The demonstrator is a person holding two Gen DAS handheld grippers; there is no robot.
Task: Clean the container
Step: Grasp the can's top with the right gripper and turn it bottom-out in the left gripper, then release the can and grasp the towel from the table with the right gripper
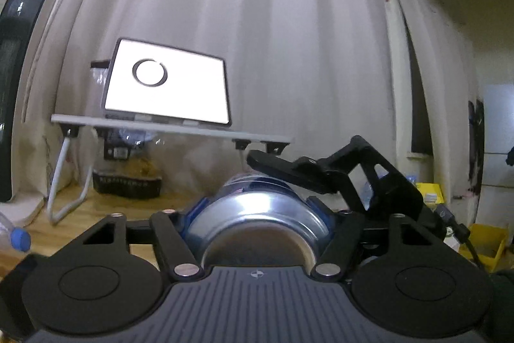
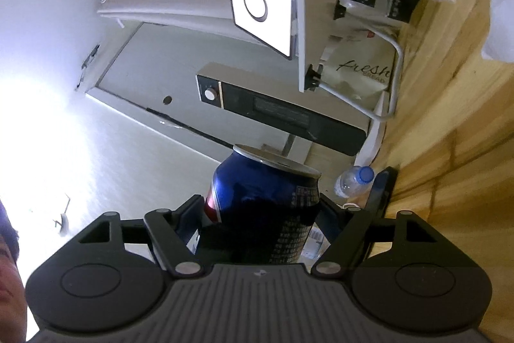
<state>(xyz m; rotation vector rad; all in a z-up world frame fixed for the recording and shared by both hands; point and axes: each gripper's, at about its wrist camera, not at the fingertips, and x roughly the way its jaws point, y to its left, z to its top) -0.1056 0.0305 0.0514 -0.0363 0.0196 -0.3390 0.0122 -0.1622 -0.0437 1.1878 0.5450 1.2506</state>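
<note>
A blue drink can (image 1: 257, 208) lies level, its shiny bottom facing the left wrist camera. My left gripper (image 1: 253, 214) is shut on the can, with one blue-padded finger on each side. From the right, a black finger (image 1: 276, 166) of my right gripper reaches across the top of the can's far end. In the right wrist view the can (image 2: 263, 192) shows its side and silver top rim. It sits between the fingers of my right gripper (image 2: 257, 208), which stand wide around it. I see no firm press from those pads.
A wooden table (image 1: 106, 208) carries a lit laptop (image 1: 167, 85) on a white wire-legged stand (image 1: 173, 127), with snack bags beneath. A plastic bottle (image 2: 353, 180) lies at the table's left, near a tall black appliance (image 2: 273, 114). Yellow bins (image 1: 488, 243) stand at the right, and a curtain hangs behind.
</note>
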